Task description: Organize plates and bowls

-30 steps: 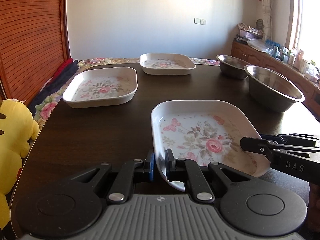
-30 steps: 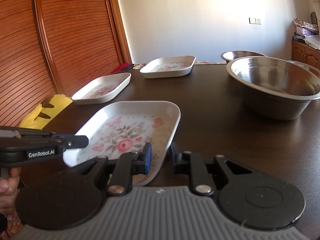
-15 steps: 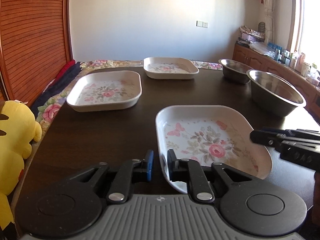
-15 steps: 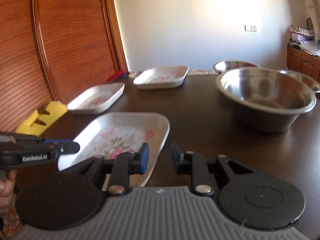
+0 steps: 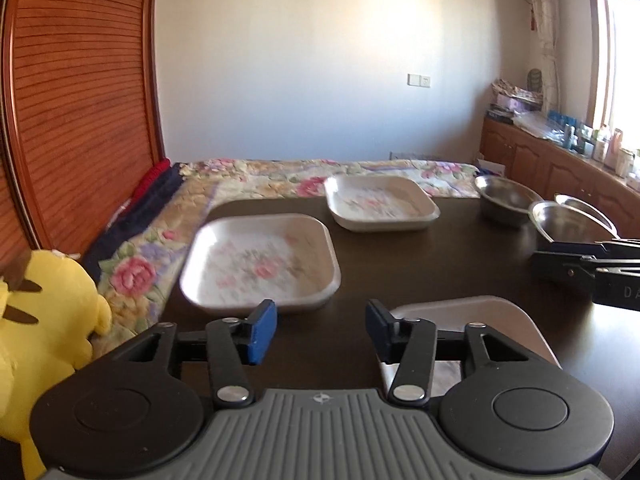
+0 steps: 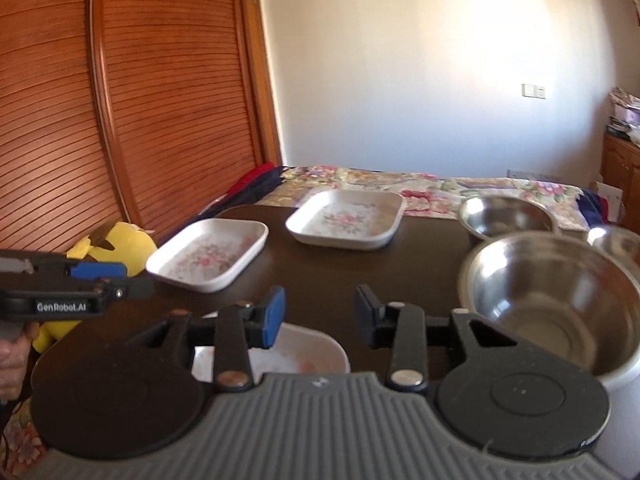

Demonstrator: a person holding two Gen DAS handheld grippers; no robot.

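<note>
We hold both claws above the near edge of the dark tabletop (image 5: 400, 256). The left claw (image 5: 320, 330) stands wide open with nothing between its blue pads, and the right claw (image 6: 318, 314) is likewise spread wide and empty.

The near floral plate (image 5: 472, 312) lies just under and right of the left claw, mostly hidden by the claw body; in the right wrist view its white rim (image 6: 316, 344) peeks out below the left pad. A second floral plate (image 5: 260, 260) sits on the left side of the tabletop, and a third floral plate (image 5: 380, 202) lies farther off, near the far edge.

On the right, a large steel bowl (image 6: 552, 296) stands close to the right claw, with a smaller steel bowl (image 6: 504, 216) behind it — a third metal rim shows at the far right, cut off by the frame.

Writing is readable on the tools: the left claw's side, seen from the right wrist, reads "GenRobot.AI" (image 6: 60, 307), and the right claw's side shows the letters "DA" (image 5: 630, 292), the rest out of frame.

A yellow plush toy (image 5: 40, 320) sits left of the tabletop, beside a floral bedspread (image 5: 280, 176).
</note>
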